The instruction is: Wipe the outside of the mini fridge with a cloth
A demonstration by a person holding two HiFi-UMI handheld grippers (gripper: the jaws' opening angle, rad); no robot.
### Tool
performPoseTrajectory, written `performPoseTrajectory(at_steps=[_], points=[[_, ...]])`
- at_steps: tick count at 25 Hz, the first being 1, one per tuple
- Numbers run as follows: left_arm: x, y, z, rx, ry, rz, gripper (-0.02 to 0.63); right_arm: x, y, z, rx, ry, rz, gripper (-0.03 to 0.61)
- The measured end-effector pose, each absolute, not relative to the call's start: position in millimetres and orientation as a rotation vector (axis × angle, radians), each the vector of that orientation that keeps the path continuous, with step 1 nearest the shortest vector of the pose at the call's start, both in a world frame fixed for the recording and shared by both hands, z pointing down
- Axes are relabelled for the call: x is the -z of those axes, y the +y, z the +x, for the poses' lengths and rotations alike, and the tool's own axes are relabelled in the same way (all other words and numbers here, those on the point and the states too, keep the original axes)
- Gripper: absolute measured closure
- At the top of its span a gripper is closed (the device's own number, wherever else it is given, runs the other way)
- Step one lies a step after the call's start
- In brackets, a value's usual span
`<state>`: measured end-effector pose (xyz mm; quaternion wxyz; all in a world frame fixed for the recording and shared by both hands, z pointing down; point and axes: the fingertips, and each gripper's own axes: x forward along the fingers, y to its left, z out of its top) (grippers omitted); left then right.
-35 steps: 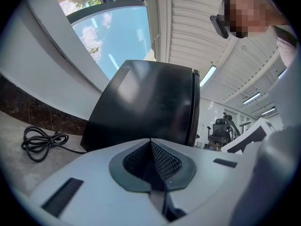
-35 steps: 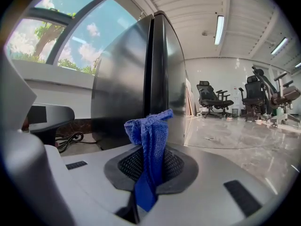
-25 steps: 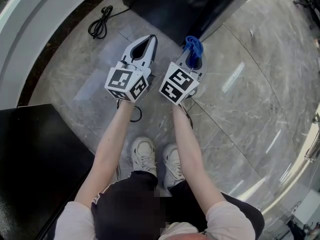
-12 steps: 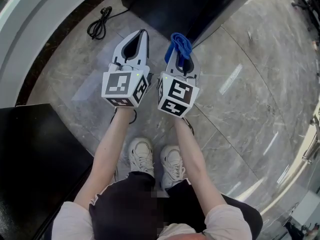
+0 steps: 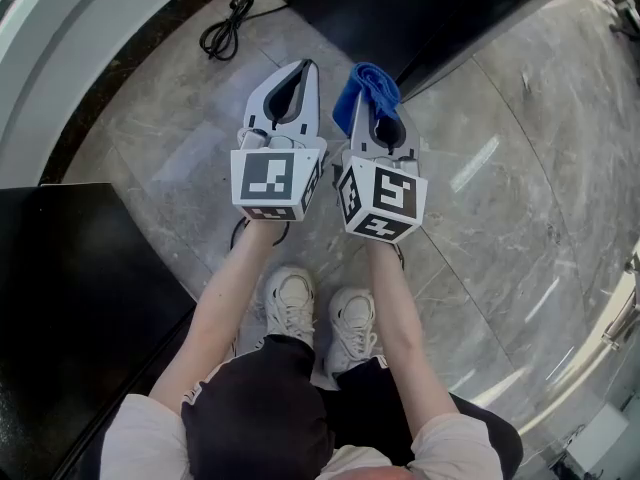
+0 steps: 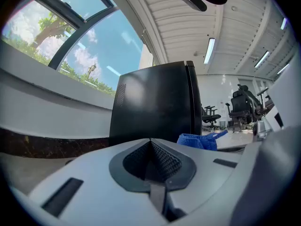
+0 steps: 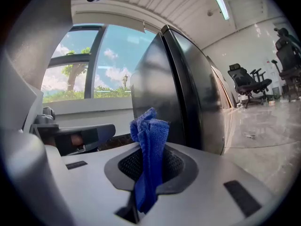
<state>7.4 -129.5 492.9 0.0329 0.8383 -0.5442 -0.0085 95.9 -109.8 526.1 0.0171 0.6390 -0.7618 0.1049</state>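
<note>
Over the last second both claws have travelled forward together. The folded blue terry cloth (image 5: 365,83) pinched in the right claw (image 5: 375,98) now sits just short of the front corner of the black glossy mini fridge (image 5: 400,8). A moment ago it hung further back over open floor. I'd judge the approach nearly done: the cloth does not look to be touching the fridge yet, so wiping has not begun.

The right claw is clamped on the cloth, which sticks out past its tips in a bunched fold. The left claw (image 5: 298,78), just beside it on its left, is closed as well, with nothing between its jaws. The fridge's dark side panel stands straight ahead of it.

The fridge stands on a grey veined marble floor (image 5: 500,218), polished enough to throw back streaks of light. A coiled black power cable (image 5: 225,33) lies on the floor ahead and to the left of the left claw. A low black cabinet (image 5: 70,298) sits behind and left of that claw. Past the fridge, ahead of the right claw, tall windows (image 7: 94,65) show sky and trees. Black office chairs (image 7: 244,81) stand well off to that claw's right in a white room.
</note>
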Motion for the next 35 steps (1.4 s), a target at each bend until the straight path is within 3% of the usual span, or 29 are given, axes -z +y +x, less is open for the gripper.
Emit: performPoseTrajectory(at_steps=[10, 25, 31, 35], points=[[-453, -150, -26, 0.138, -1.782, 2.490, 0.611, -465, -127, 70, -0.045, -2.392, 1.842, 0.514], [-394, -194, -59, 0.118, -1.897, 2.413, 0.611, -378, -188, 21, 0.055, -2.540, 1.578, 0.514], [-298, -210, -60, 0.129, -1.944, 2.480, 0.611, -285, -205, 5, 0.136, -2.639, 1.630, 0.514], [-182, -205, -60, 0.062, -1.903, 2.469, 0.611, -181, -207, 10, -0.007, -2.573, 1.644, 0.514]])
